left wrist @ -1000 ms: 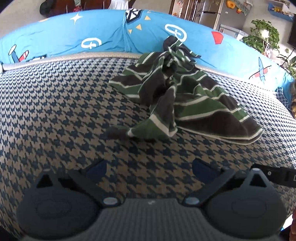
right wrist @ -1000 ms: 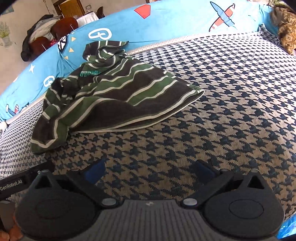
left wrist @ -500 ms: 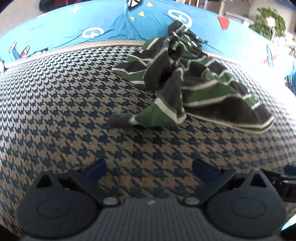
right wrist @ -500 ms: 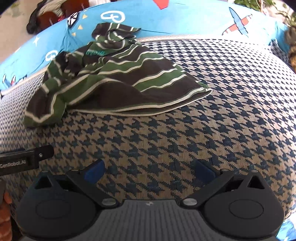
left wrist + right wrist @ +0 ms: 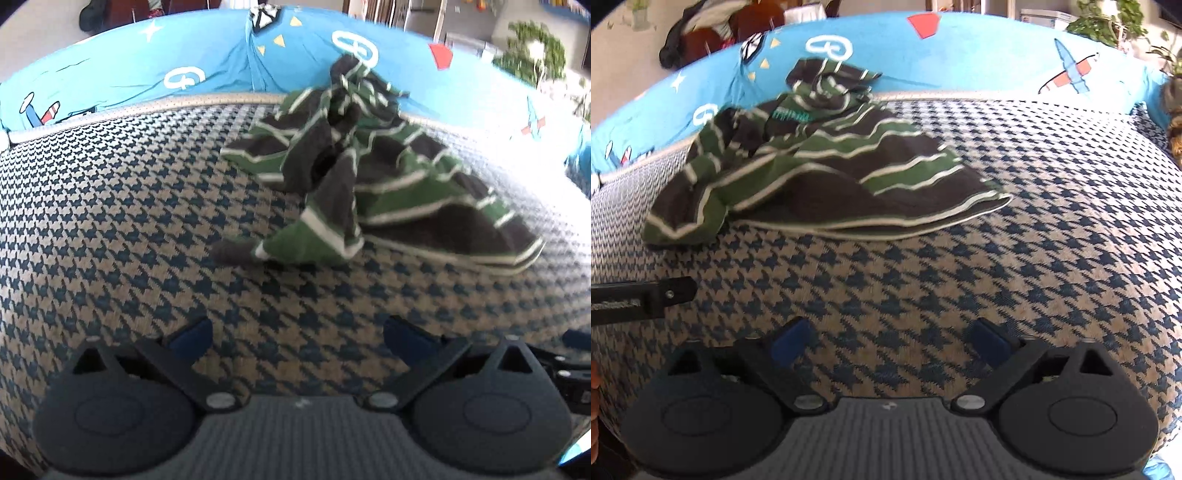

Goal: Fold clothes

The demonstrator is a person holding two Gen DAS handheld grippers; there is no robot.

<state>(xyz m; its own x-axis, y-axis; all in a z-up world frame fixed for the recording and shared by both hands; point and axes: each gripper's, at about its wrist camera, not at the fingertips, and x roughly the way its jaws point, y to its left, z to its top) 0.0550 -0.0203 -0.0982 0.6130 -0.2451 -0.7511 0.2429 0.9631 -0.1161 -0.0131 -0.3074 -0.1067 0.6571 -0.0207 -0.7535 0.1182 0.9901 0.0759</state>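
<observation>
A crumpled striped shirt (image 5: 373, 177), green and dark brown with thin white lines, lies on the houndstooth bed cover (image 5: 110, 206); in the right wrist view the shirt (image 5: 827, 173) has its hem spread toward me. My left gripper (image 5: 297, 338) hovers open over bare cover, well short of the shirt's sleeve end. Over the cover below the hem, my right gripper (image 5: 888, 338) holds nothing, its jaws closing a little and still wide apart. The left gripper's black finger (image 5: 646, 295) pokes in at the left edge of the right wrist view.
A bright blue sheet (image 5: 184, 66) with plane and shape prints runs along the far side of the bed, also seen as the blue sheet (image 5: 997, 55). Beyond it stand chairs with clothes (image 5: 713, 33) and potted plants (image 5: 535, 55). A brown patterned cushion (image 5: 1174, 122) lies at the right.
Both views shifted slightly and blurred; the shirt lies as it did. The right view has rolled, and its blue pads stand a little closer together than before.
</observation>
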